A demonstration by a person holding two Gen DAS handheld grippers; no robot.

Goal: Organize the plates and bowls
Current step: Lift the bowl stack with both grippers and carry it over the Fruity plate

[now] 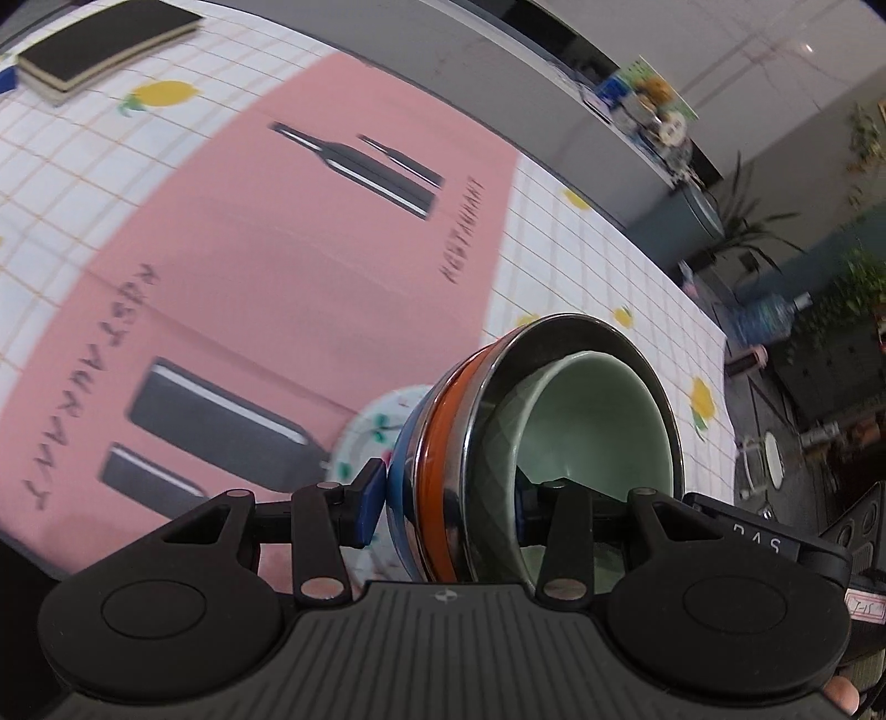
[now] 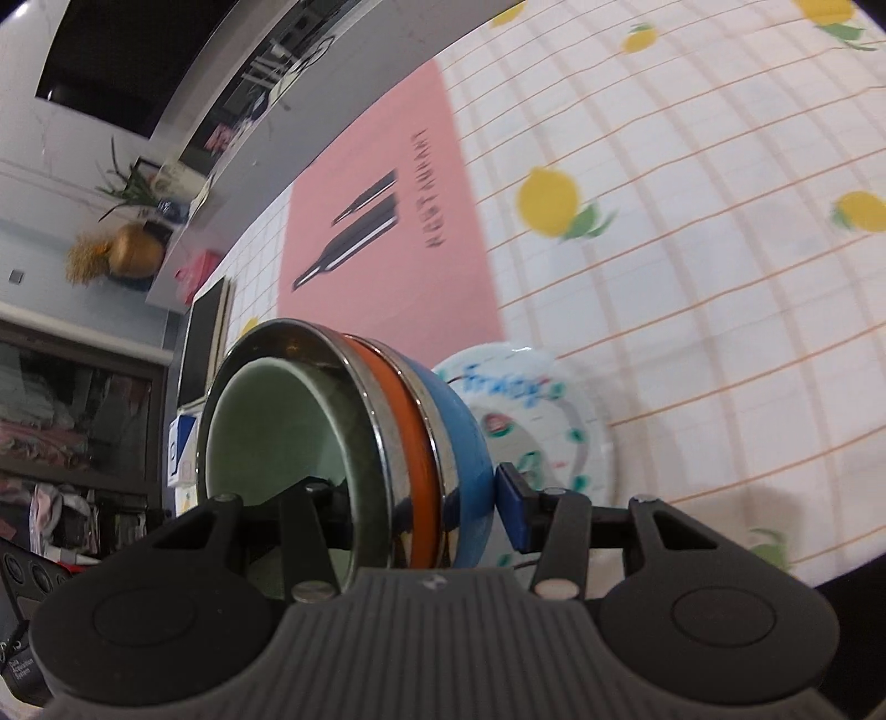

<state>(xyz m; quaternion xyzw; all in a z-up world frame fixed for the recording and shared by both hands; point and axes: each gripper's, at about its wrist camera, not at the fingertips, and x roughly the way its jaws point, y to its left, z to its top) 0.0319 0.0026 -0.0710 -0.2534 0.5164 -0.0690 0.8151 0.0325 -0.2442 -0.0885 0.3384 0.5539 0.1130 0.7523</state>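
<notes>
- Left wrist view: left gripper pinches the stacked bowls at lower centre, green bowl innermost, above a patterned plate.
- Right wrist view: right gripper clamps the same stack's rim, lower centre.

Lemon-print tablecloth, pink placemat.

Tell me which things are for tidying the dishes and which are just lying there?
For the job: green bowl, orange-banded steel bowl, blue bowl, patterned plate.

Just lying about: pink placemat, black notebook, lemon tablecloth.
</notes>
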